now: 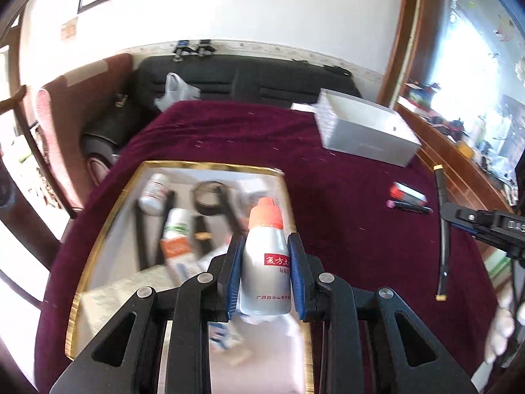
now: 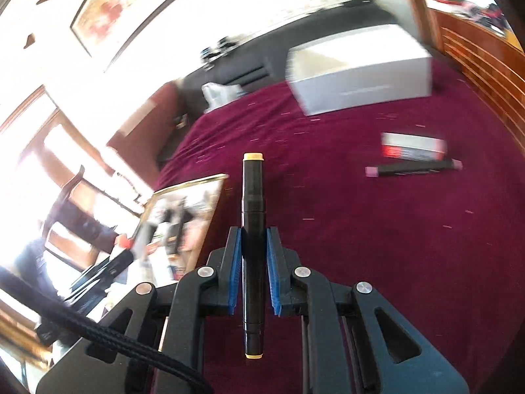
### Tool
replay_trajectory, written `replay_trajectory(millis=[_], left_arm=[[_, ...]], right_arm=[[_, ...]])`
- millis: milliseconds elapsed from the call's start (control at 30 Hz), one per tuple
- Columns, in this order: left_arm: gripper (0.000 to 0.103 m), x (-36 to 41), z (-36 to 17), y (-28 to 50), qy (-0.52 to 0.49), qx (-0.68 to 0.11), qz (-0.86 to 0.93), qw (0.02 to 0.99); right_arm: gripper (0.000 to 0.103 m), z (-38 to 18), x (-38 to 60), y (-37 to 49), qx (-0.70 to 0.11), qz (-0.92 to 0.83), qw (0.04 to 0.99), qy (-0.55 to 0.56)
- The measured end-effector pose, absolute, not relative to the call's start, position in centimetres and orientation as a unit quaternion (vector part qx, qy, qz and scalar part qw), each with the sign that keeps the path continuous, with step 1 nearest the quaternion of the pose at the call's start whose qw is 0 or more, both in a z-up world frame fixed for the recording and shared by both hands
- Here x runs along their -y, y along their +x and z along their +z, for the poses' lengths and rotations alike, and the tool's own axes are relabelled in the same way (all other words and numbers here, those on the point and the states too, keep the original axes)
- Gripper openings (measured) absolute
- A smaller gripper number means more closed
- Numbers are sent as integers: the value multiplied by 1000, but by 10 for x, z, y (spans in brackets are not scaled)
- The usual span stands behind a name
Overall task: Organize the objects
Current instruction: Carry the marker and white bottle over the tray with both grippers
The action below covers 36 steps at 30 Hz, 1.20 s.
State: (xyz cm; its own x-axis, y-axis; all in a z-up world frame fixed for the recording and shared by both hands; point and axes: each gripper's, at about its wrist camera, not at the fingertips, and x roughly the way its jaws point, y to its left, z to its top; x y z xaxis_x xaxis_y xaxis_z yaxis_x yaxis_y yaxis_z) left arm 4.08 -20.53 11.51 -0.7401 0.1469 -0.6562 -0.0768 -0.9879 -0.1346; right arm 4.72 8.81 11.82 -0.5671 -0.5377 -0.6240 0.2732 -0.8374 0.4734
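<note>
My left gripper (image 1: 266, 246) is shut on a white bottle with an orange cap (image 1: 265, 259) and holds it above the right side of a gold-rimmed white tray (image 1: 98, 236). The tray holds another white bottle (image 1: 153, 193), a roll of black tape (image 1: 210, 197), a tube and papers. My right gripper (image 2: 254, 239) is shut on a black marker with yellow ends (image 2: 252, 197), held above the maroon cloth to the right of the tray (image 2: 216, 177). The marker and right gripper also show in the left wrist view (image 1: 443, 229).
A white open box (image 1: 364, 128) stands at the far right of the maroon-covered table (image 1: 344, 216). A black marker with pink ends (image 2: 413, 168) and a small red-and-white box (image 2: 413, 146) lie on the cloth. A black sofa (image 1: 229, 78) is behind the table.
</note>
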Motion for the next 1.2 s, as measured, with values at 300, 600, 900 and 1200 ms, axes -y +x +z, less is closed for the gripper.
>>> replay_trajectory(millis=[300, 600, 900, 1200], left_arm=[[23, 254, 109, 3, -361, 57, 930, 20], [23, 280, 81, -38, -396, 59, 916, -1], [23, 288, 50, -64, -432, 69, 899, -10], [23, 289, 47, -73, -443, 70, 894, -18]], right_arm=[[13, 115, 16, 25, 124, -841, 296, 435], [13, 73, 75, -12, 103, -816, 289, 489], [13, 38, 94, -42, 75, -813, 247, 522], [13, 28, 110, -51, 33, -823, 225, 520]])
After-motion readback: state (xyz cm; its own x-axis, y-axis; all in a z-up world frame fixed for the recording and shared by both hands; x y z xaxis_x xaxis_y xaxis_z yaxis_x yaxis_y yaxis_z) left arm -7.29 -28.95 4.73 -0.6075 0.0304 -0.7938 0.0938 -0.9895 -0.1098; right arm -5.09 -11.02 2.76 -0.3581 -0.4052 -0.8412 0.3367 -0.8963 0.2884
